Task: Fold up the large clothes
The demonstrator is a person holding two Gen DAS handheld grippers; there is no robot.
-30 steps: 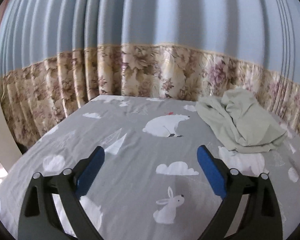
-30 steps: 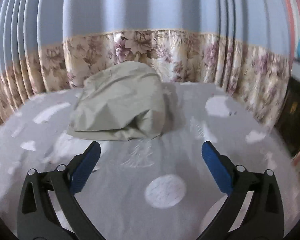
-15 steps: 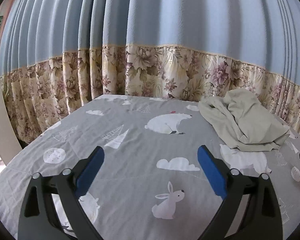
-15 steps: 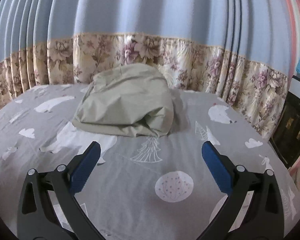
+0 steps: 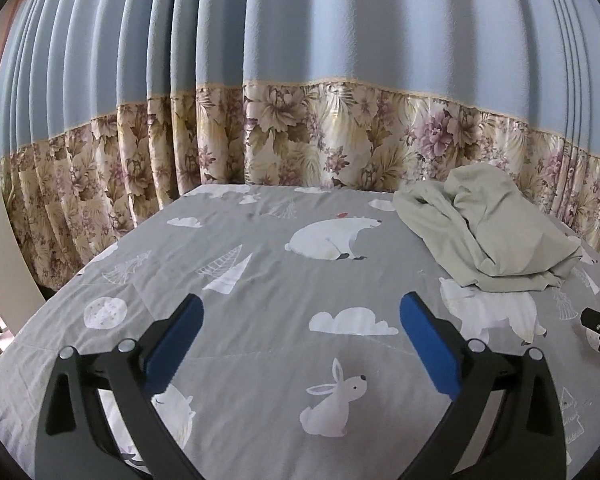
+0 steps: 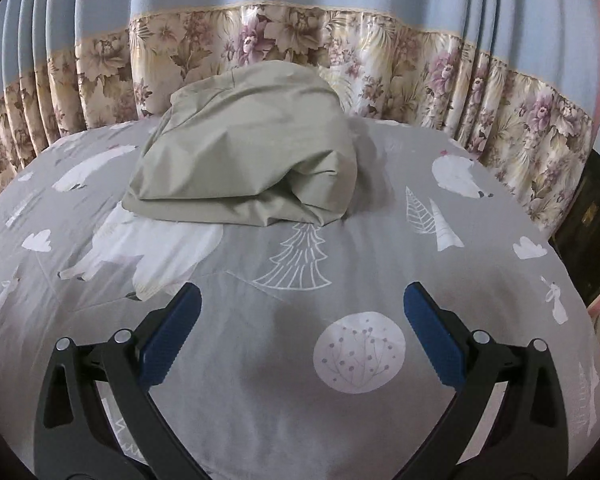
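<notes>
Both our grippers, left gripper (image 5: pixel 300 330) and right gripper (image 6: pixel 302 326), gape empty above the animal-print sheet (image 6: pixel 259 360); our crumpled beige garment (image 6: pixel 247 152) lies ahead near the curtain (image 5: pixel 300 60).

The pale green garment (image 6: pixel 243 164) is thin woven cloth, matt, with soft creases and a smooth face. Under it the bedsheet (image 6: pixel 283 412) is grey cotton-like cloth, matt and fine-grained, printed with flat white animals, clouds and trees, and faintly wrinkled along its fold lines. The curtain (image 5: pixel 300 40) behind is a heavier blue cloth with a slightly rough, grainy weave, while its floral border (image 5: pixel 340 140) has a satin sheen that catches the light. The left gripper (image 5: pixel 300 316) and the right gripper (image 6: pixel 302 306) are matt black plastic with small bright metal pins; their blue pads (image 6: pixel 171 336) look rubbery and finely ribbed.
</notes>
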